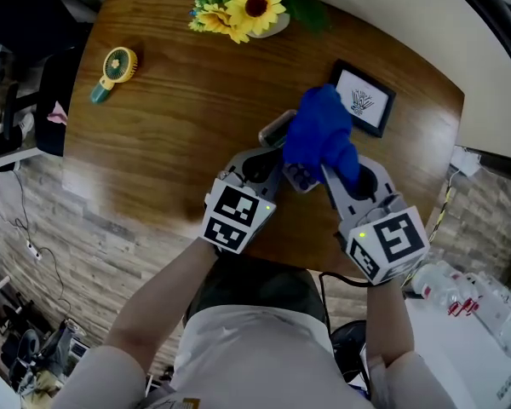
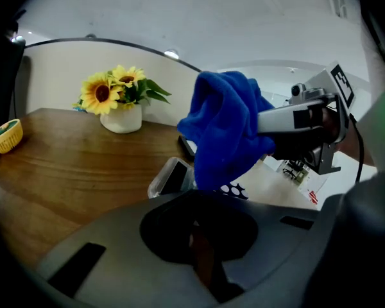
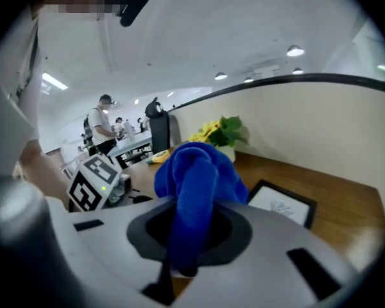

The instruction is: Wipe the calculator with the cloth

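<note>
Both pairs of fingers (image 1: pixel 333 186) are gripping. My right gripper (image 1: pixel 341 175) is clamping the blue cloth (image 1: pixel 318 133). My left gripper (image 1: pixel 269 167) is pinching the calculator (image 2: pixel 172 176).

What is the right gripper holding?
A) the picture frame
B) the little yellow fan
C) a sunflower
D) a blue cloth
D: the right gripper is shut on the blue cloth, which bunches up from between its fingers.
</note>
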{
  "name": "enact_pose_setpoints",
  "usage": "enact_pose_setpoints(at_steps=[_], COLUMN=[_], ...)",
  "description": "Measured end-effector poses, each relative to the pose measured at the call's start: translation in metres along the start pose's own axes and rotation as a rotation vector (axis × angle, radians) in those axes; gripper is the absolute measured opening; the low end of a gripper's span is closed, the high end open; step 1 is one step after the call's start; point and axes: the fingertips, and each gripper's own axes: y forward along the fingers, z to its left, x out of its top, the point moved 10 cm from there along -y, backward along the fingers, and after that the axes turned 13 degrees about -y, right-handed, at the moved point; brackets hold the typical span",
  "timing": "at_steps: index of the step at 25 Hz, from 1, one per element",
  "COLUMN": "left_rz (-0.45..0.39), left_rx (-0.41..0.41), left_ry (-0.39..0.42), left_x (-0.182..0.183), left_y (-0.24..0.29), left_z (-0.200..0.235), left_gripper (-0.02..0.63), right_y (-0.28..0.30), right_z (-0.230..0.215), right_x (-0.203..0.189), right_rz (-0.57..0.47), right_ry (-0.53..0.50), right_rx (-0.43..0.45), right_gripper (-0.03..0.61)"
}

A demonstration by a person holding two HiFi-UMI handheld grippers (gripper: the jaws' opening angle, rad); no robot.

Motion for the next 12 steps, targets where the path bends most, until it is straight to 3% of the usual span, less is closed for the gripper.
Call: enact_pose_setpoints(at_steps=[5,10,12], left_rz=[-0.001,-0.005,-0.006], left_rx=[-0.004,-0.005,-0.007], left_ry=[-0.002,0.000,-0.003], left_x=[0.000,-0.001,-0.001], left_y=[0.000,0.001,0.001], left_z=[0.001,0.001,0.002], left_gripper=[0.002,0.000,0.000], right_y=[0.039,0.058,0.062], right_z=[0.021,0.017,0.016], right_x=[-0.026,-0.040,-0.034], right_rz=[0.132,0.241,0.265], right_ry=[-0.001,-0.094,-0.216], right_rx=[0.138,0.099,0.047], right_gripper=[0.049,0.068,0.137])
